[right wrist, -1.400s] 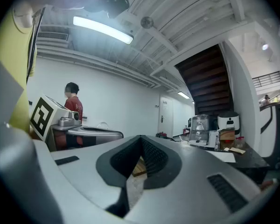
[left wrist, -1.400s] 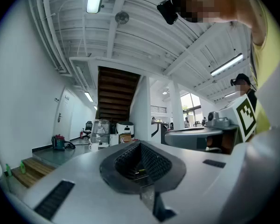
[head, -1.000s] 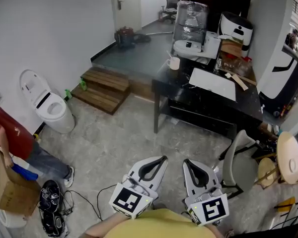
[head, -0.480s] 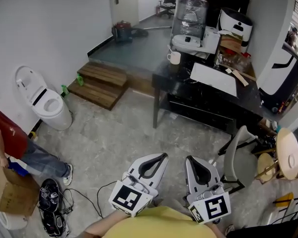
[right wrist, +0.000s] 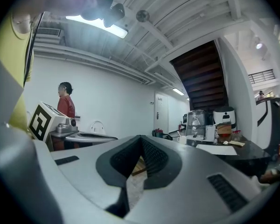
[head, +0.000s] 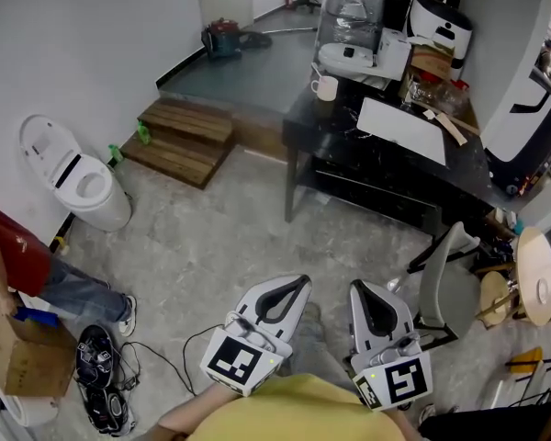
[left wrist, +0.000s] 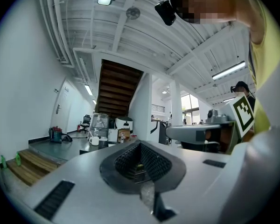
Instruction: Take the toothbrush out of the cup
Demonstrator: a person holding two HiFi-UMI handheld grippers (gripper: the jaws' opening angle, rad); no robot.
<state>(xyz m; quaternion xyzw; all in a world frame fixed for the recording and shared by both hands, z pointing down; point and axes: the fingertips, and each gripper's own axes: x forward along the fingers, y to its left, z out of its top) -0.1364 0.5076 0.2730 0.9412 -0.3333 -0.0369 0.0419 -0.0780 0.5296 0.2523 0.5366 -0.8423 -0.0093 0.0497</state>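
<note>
A white cup (head: 324, 87) stands at the far left corner of a black table (head: 354, 174), across the room from me. It is too small and distant to tell a toothbrush in it. The cup (left wrist: 93, 139) is a speck in the left gripper view, and the cup (right wrist: 182, 139) is just as small in the right gripper view. My left gripper (head: 299, 283) and right gripper (head: 357, 287) are held close to my body over the stone floor, both shut with nothing in them, their tips pointing toward the table.
A toilet (head: 73, 177) stands at the left wall, with wooden steps (head: 185, 138) beyond it. An office chair (head: 439, 288) is right of my grippers. A person in red with a cardboard box (head: 18, 361), plus shoes (head: 99, 379) and cables, is at lower left.
The head view has shifted, so the table and cup sit higher in the frame. Both grippers stay shut and close to my body, slightly lower in view.
</note>
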